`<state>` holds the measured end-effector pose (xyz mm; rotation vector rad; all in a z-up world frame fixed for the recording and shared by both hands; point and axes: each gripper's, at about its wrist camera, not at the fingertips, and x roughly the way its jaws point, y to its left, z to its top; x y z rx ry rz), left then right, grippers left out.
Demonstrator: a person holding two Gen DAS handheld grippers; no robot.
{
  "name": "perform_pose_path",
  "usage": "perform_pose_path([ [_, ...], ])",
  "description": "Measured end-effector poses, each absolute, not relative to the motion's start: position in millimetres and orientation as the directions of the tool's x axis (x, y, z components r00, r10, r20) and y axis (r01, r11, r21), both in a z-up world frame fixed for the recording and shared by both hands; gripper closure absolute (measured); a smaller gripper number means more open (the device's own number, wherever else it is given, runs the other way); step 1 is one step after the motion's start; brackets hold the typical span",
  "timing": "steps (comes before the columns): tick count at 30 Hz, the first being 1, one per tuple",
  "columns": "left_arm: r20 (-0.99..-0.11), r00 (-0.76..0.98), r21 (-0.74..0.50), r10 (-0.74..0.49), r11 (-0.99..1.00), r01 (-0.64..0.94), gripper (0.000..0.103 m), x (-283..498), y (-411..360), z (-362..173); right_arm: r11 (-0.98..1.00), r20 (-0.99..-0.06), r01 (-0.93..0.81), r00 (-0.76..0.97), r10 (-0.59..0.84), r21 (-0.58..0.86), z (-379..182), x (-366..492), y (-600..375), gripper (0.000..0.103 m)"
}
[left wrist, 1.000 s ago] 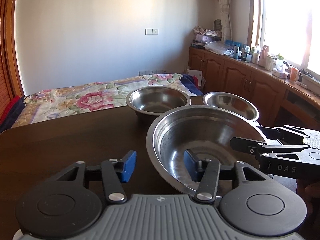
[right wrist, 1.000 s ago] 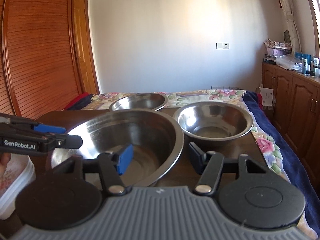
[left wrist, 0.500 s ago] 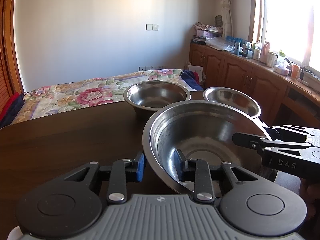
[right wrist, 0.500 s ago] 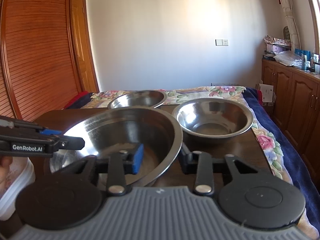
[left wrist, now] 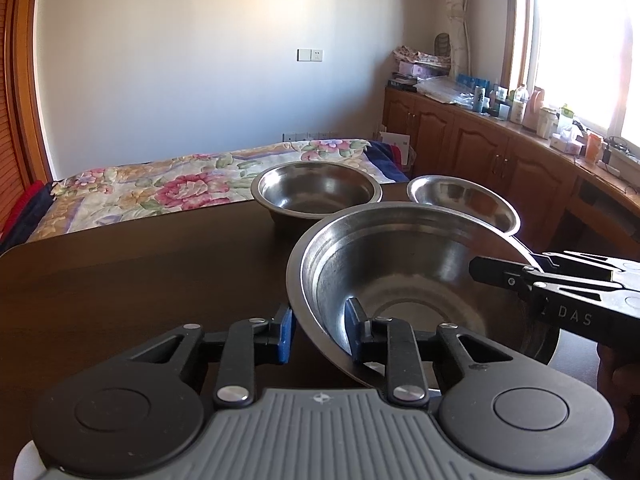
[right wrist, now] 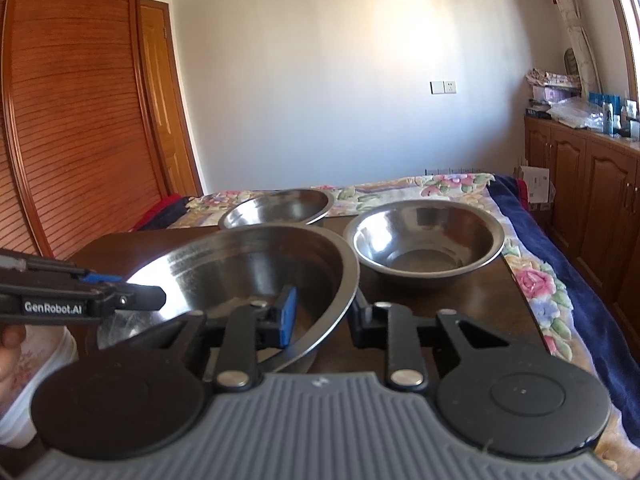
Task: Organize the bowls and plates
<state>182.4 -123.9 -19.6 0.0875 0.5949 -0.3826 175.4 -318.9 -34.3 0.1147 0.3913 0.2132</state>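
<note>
Both pairs of jaws have closed over the last second onto opposite rims of the large steel bowl [left wrist: 404, 280]: the left gripper [left wrist: 318, 330] and right gripper [right wrist: 320, 316] now clamp it. It sits tilted on the dark table [left wrist: 140, 280], near two smaller steel bowls [left wrist: 318, 192], apparently ready for lifting and nesting.

My left gripper [left wrist: 318, 332]: jaws wide a second ago, now closed onto near rim of big bowl [left wrist: 404, 280], one pad inside, one outside. My right gripper [right wrist: 322, 318]: same, closed onto opposite rim [right wrist: 256, 276]. Bowl now tilted, seemingly lifted off table [left wrist: 140, 280].
</note>
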Motion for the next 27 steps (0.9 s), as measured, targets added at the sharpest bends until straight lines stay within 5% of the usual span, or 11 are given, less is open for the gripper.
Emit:
perform_pose_path([
  [27, -0.53, 0.742, -0.066, -0.411, 0.892, 0.447, 0.074, 100.9, -104.8, -19.1, 0.97, -0.332, -0.142, 0.921, 0.202, 0.196, -36.6, 100.5, -318.7, 0.074],
])
